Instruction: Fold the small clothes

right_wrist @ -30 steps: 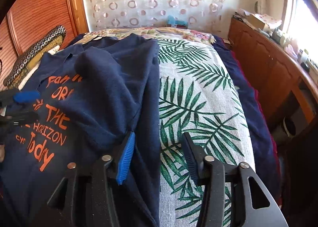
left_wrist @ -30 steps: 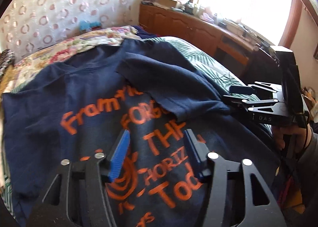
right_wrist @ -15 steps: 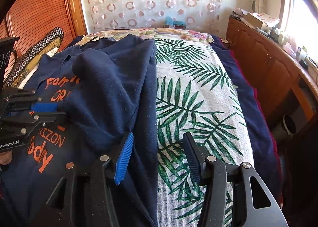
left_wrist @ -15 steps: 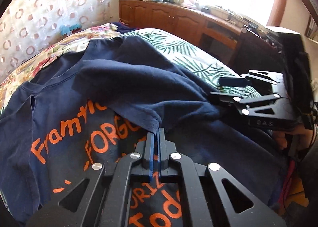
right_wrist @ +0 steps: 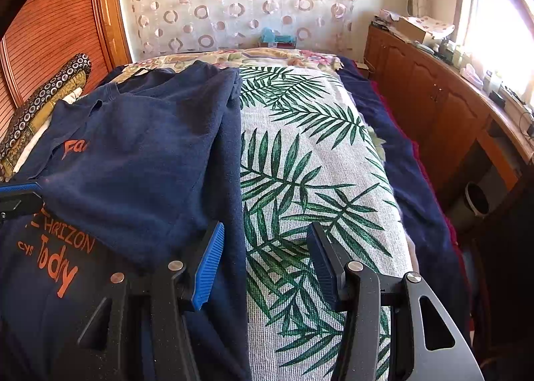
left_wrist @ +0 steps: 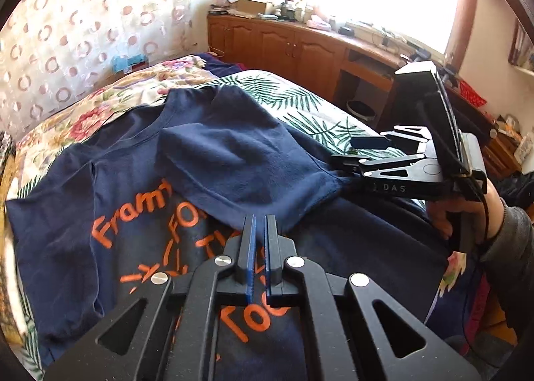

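A navy T-shirt (left_wrist: pixel 66 214) with orange lettering lies on the bed, and it also shows in the right wrist view (right_wrist: pixel 133 154). Its right sleeve (left_wrist: pixel 240 160) is folded in over the chest. My left gripper (left_wrist: pixel 260 220) is shut with a thin gap between the pads, right at the sleeve's hem; I cannot tell if it pinches cloth. My right gripper (right_wrist: pixel 263 247) is open and empty above the shirt's right edge. It also shows in the left wrist view (left_wrist: pixel 353 150), open at the folded side.
The bed has a palm-leaf cover (right_wrist: pixel 310 154) and a floral blanket (left_wrist: pixel 110 104) at the far end. A wooden sideboard (right_wrist: pixel 434 93) with clutter runs along the right under a window. A patterned cushion (right_wrist: pixel 43 97) lies at the left by the headboard.
My left gripper went from open to shut and moved up to the sleeve's hem. Its pads now stand slightly apart. My right gripper stayed open and barely moved.
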Available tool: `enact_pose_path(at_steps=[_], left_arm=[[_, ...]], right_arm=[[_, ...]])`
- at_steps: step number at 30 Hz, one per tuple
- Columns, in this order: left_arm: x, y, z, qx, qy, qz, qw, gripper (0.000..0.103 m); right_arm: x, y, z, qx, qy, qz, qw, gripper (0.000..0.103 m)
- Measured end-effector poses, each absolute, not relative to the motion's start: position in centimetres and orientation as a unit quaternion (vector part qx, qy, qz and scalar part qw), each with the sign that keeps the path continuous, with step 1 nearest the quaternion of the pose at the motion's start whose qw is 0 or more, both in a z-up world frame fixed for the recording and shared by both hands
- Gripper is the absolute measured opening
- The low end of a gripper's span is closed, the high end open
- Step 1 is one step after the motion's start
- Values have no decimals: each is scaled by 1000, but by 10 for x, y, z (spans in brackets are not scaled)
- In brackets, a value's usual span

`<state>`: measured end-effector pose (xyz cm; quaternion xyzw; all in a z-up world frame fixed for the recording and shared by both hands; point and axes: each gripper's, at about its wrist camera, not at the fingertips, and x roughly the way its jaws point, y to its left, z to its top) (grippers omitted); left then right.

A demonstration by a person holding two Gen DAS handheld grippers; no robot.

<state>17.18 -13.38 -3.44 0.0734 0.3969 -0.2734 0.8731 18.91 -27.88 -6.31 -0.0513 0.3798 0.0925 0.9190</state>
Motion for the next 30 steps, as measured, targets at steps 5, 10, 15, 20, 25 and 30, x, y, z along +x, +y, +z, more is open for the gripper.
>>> enact_pose_path(at_steps=[5, 10, 15, 20, 25, 30], left_arm=[[165, -119, -29, 71, 379, -255, 887, 22], [159, -96, -17, 59, 340, -217, 913, 79], [167, -67, -9, 32, 327, -184, 927, 87], [175, -40, -15, 29, 346, -156, 925, 87], [175, -5, -19, 8, 352, -136, 926, 87], [174, 28, -21, -17, 350, -111, 930, 87]], right_arm=[[189, -279, -63, -51, 380, 93, 919, 53], [189, -279, -63, -51, 380, 93, 919, 53], [189, -279, -63, -52, 380, 93, 919, 53], [189, -279, -63, -51, 380, 93, 919, 53], [189, -279, -63, -52, 381, 93, 919, 53], [189, -279, -63, -52, 381, 93, 919, 53]])
